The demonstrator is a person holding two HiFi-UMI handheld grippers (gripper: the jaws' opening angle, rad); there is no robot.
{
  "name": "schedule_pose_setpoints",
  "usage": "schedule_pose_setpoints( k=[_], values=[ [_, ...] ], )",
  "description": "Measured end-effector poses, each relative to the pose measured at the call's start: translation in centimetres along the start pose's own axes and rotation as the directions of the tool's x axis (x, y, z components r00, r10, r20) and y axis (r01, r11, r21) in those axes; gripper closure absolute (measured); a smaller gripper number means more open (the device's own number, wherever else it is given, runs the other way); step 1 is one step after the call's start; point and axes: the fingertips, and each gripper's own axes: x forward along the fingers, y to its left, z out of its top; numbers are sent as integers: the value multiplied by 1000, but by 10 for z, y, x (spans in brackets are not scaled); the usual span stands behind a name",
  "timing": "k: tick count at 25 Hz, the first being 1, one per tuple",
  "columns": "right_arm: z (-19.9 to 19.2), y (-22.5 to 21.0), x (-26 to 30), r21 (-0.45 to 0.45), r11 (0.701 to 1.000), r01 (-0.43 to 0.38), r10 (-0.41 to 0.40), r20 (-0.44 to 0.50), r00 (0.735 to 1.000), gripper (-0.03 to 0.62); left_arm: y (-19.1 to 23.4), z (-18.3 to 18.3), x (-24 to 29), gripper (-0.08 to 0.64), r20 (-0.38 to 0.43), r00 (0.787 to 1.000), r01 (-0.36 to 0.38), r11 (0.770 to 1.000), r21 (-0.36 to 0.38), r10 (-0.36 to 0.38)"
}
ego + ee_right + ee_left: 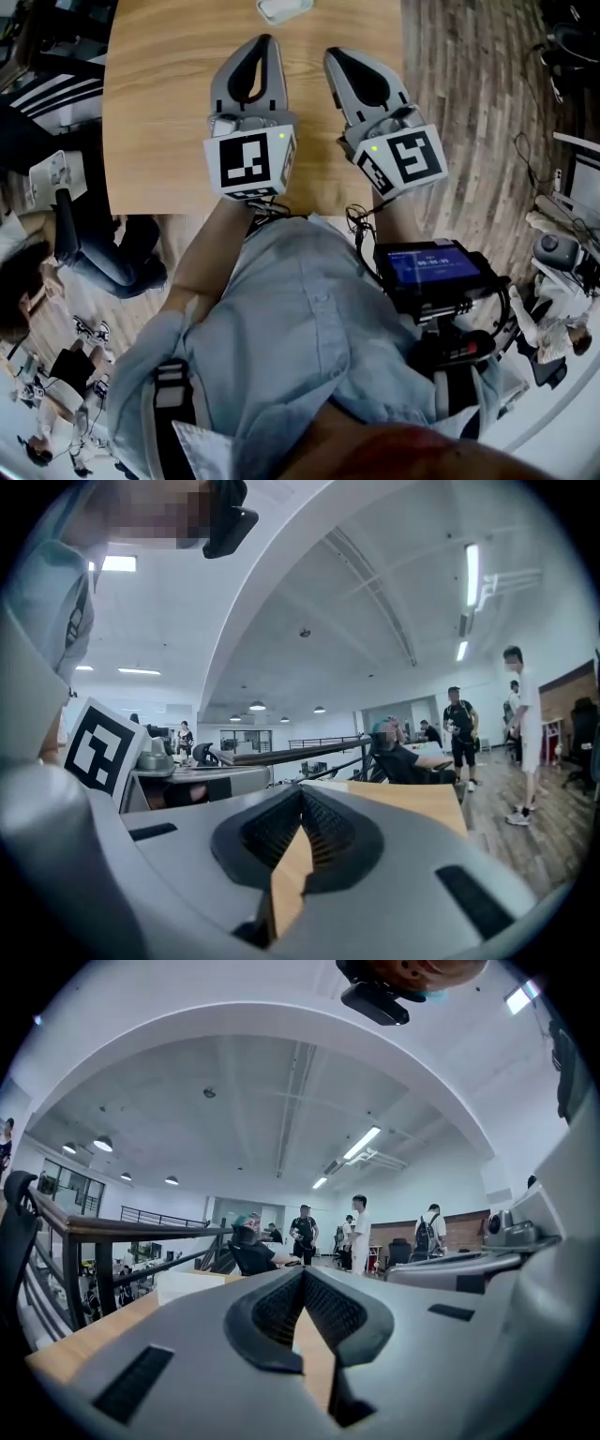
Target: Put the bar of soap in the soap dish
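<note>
Looking down from my head cam, my left tool (265, 42) is out over the wooden table (159, 112) at about 11 o'clock. Its marker cube (246, 161) sits nearest to me, right at the table's front edge. The jaws are closed tip to tip. In the left gripper view (302, 1274) the ribbed pads meet at the front with nothing pinched in there, just a wedge of table showing through the gap behind them. Past the tips it's an office: a dark railing (122, 1232) at 9 o'clock and a few people standing (360, 1232) in the middle distance.

The soap dish (284, 9) is the white thing at 12 o'clock in the head view, at the far side of the table. It's cut off by the top of the frame and sits well apart from both tools. I can't tell from here whether the bar of soap is in it.

My right tool (336, 54) is at about 1 o'clock, just beside the left one and angled slightly inward. It's closed too. The right gripper view (302, 794) shows the pads together and empty, with the left tool's marker cube at 9 o'clock. Down at 4 o'clock in the head view there's a little blue-screen device (427, 265) hanging at my hip.
</note>
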Motion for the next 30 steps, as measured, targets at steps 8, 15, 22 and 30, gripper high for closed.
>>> schedule_pose_setpoints(
  k=[8, 15, 22, 30],
  values=[
    [22, -11, -6, -36, 995, 98, -95, 78, 992, 584, -15, 21, 2, 554, 64, 996, 60, 998, 36, -63],
    [25, -15, -9, -43, 991, 126, -122, 93, 988, 584, -21, 20, 6, 554, 68, 995, 71, 996, 45, -74],
    [27, -14, -7, -67, 990, 123, -116, 101, 988, 586, -25, 17, 3, 554, 67, 994, 78, 996, 50, -81],
    [28, -14, -8, -63, 990, 126, -119, 114, 986, 586, -26, 20, 2, 554, 78, 994, 75, 995, 64, -79]
  ],
)
